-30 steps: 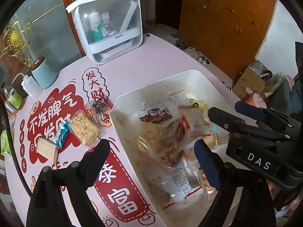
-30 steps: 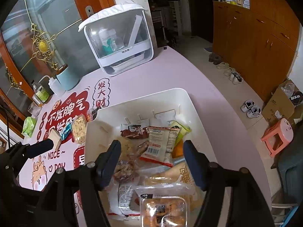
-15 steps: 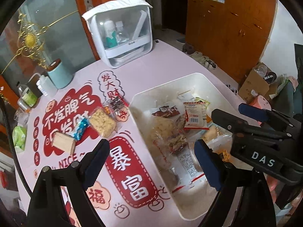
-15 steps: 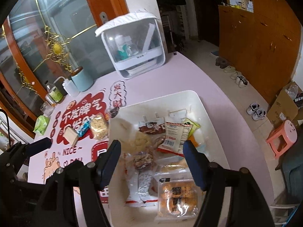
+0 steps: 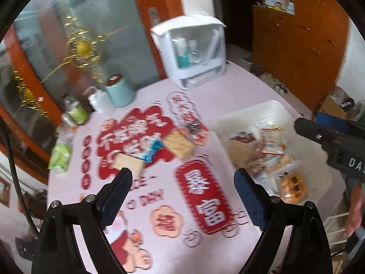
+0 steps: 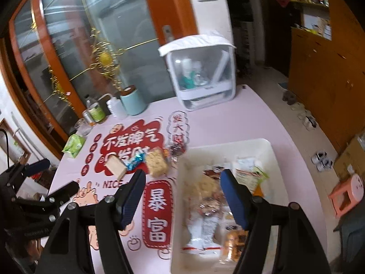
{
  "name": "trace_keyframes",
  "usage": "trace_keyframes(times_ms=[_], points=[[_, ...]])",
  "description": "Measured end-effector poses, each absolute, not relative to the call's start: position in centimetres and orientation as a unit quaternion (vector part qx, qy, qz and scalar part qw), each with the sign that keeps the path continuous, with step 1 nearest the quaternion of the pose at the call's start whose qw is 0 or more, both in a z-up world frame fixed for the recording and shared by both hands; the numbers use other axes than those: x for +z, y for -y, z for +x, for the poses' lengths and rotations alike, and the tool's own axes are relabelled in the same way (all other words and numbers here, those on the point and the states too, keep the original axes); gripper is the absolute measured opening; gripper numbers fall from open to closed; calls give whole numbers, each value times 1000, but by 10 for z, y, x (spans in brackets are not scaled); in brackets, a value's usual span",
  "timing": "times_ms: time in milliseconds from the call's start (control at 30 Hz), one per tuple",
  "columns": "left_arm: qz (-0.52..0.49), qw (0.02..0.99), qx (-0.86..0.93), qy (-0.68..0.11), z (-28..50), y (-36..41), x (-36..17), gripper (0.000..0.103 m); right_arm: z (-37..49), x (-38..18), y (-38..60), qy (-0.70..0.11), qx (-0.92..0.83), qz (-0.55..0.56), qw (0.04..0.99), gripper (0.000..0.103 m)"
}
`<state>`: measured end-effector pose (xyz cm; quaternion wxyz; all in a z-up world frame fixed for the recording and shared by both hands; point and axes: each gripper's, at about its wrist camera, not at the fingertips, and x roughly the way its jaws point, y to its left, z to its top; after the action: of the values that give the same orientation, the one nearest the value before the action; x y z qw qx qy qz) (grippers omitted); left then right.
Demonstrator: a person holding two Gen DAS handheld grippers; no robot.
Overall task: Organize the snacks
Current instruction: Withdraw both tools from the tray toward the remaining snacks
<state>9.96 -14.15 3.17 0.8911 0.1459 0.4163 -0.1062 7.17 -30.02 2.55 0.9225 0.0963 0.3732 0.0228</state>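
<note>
A white bin on the pink table holds several snack packets, also in the left wrist view. Loose snacks lie left of it: a cracker packet, a blue candy, a tan wafer packet and a dark packet. My left gripper is open and empty, high above the table print. My right gripper is open and empty above the bin's left rim, and shows at the right of the left wrist view.
A white lidded container stands at the table's back. A teal cup, a white squeeze bottle, a can and a green packet sit at the back left. A pink stool stands on the floor right.
Both grippers have risen and drawn back and left from the bin. More of the table and the loose snacks now shows. Both stay open and empty.
</note>
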Motion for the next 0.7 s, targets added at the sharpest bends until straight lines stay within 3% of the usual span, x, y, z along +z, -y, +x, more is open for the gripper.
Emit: trace_keyframes(times_ms=[400,700], points=[[168,896,-23,-411,140,44,53,91,159,36,225,-396,74,17,915,69],[138,882,3,-451,232,-13,17,91,269,-37,196,-486,98,-15,868,69]])
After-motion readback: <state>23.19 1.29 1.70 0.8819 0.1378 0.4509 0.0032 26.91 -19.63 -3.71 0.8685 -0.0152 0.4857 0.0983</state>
